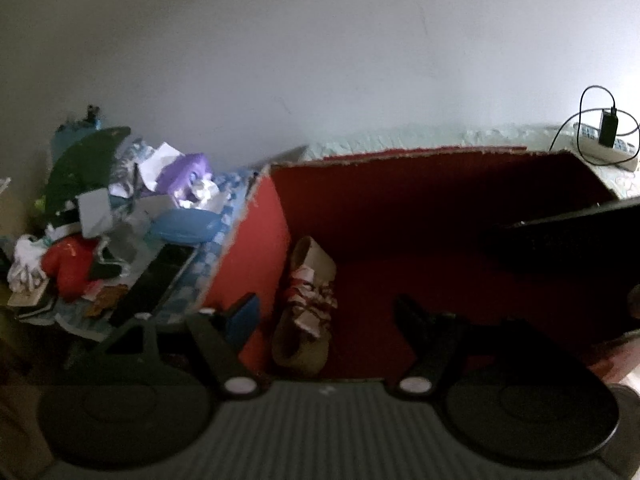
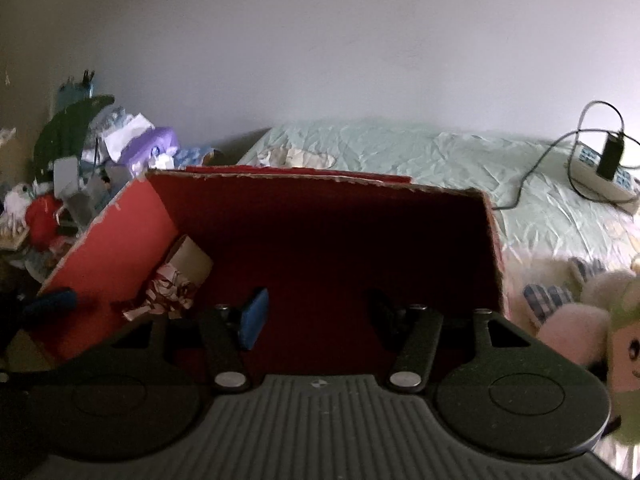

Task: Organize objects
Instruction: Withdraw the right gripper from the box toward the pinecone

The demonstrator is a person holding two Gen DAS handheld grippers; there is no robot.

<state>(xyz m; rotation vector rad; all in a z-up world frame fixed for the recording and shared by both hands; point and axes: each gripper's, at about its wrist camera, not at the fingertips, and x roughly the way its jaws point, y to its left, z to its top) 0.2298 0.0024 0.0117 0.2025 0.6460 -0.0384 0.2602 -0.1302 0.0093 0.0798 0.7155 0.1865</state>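
Note:
A red cardboard box [image 1: 400, 208] stands open on the bed. A small beige shoe with red-and-white laces [image 1: 308, 300] lies inside it against the left wall. My left gripper [image 1: 328, 318] is open over the box. The shoe shows between its fingers, nearer the blue-padded left one [image 1: 244, 316], and nothing grips it. In the right wrist view the same box [image 2: 320, 216] fills the middle and the shoe [image 2: 180, 280] sits in its left corner. My right gripper [image 2: 318, 316] is open and empty above the box floor, to the right of the shoe.
A cluttered pile [image 1: 120, 220] of toys, papers and a purple item lies left of the box. Pale green bedding [image 2: 400, 148] stretches behind, with a power strip and black charger [image 2: 608, 164] at the far right. Plush toys [image 2: 580, 320] lie right of the box.

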